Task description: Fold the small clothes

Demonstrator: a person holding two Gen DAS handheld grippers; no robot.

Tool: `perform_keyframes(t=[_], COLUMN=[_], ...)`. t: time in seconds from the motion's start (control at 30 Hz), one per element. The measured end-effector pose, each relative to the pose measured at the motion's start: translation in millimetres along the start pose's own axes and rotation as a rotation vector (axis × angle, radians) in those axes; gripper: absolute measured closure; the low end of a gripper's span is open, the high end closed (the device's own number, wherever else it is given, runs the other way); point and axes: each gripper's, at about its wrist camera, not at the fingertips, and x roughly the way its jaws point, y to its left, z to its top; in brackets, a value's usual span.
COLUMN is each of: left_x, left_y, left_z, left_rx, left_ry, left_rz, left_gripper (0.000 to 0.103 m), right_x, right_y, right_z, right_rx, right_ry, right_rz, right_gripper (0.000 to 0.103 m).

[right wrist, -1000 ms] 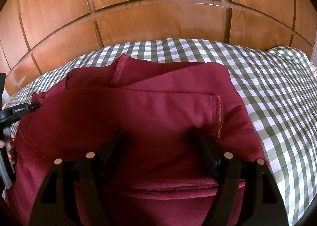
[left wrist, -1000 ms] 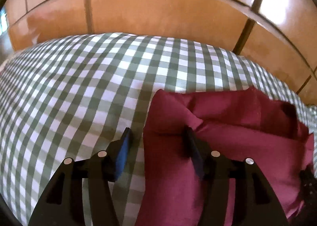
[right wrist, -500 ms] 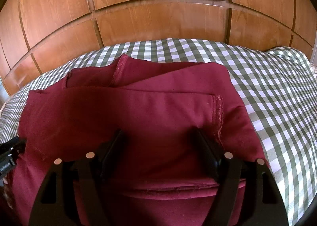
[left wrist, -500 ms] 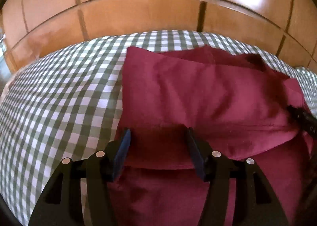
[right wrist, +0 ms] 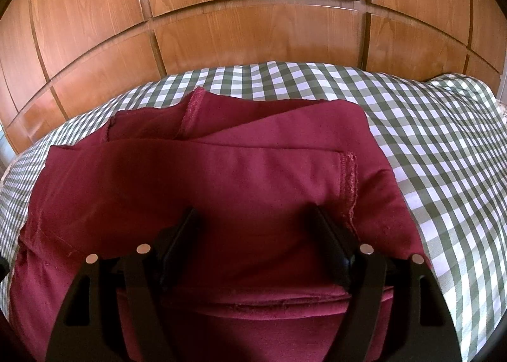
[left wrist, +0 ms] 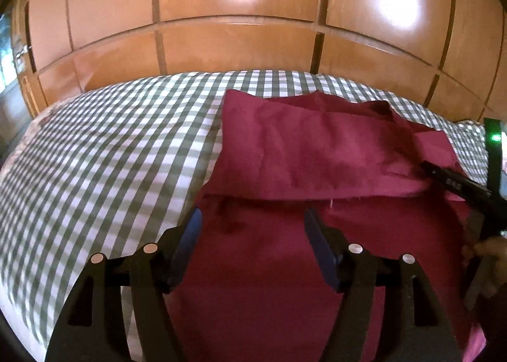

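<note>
A dark red garment [left wrist: 317,152] lies partly folded on the green-and-white checked bed cover [left wrist: 111,146]. It also fills the right wrist view [right wrist: 228,178], with a folded flap and stitched hems on top. My left gripper [left wrist: 252,222] is open and empty, just above the garment's near left part. My right gripper [right wrist: 255,219] is open and empty over the garment's near middle. The right gripper's body [left wrist: 459,187] shows at the right edge of the left wrist view, resting at the garment's right side.
A wooden panelled wall [right wrist: 253,19] stands right behind the bed. The checked cover [right wrist: 443,146] spreads to the right of the garment, and to its left in the left wrist view.
My left gripper has swung right and pulled back, from the garment's left corner to face its folded flap. The right gripper has stayed still, open over the garment.
</note>
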Motion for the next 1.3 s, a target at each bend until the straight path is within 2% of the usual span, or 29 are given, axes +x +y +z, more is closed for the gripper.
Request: perform_keyframes(t=[0.53, 0.7, 0.8, 0.87, 1.03, 1.23, 1.27, 1.3], left_x=[-30.9, -33.9, -35.6, -36.2, -39.1, -59.7, -65.4, -68.6], left_y=[21.1, 25.7, 28.9, 31.3, 40.3, 51.2, 54.4, 56.0], left_z=[-38.5, -50.5, -55.5, -58.0, -74.2, -99.2, -103.9, -107.2], left_rx=[-0.03, -0.031, -0.028, -0.02, 0.011, 0.048, 0.049, 0.048], left_ry=[0.014, 0.03, 0.041, 0.051, 0.116, 0.177, 0.185, 0.193], left_rz=[0.002, 0.008, 0.011, 0.007, -0.04, -0.177, -0.207, -0.225], left_gripper=[0.037, 0.037, 0.037, 0.037, 0.037, 0.037, 0.037, 0.042], right_x=[0.8, -1.5, -12.1, -31.1, -62.9, -109.1, -119.5, -128.7], right_y=[6.6, 8.0, 5.7, 2.6, -20.9, -76.5, -83.4, -88.1], right_z=[-0.7, -0.6, 1.8, -0.5, -24.9, -80.2, -92.7, -103.4], right_rx=[-0.029, -0.038, -0.013, 0.008, 0.018, 0.133, 0.15, 0.163], right_ry=[0.005, 0.021, 0.058, 0.047, 0.08, 0.162, 0.182, 0.202], right_rz=[-0.067, -0.098, -0.069, -0.031, 0.011, 0.047, 0.067, 0.081], right_gripper=[0.022, 0.015, 0.006, 0.003, 0.002, 0.003, 0.005, 0.011])
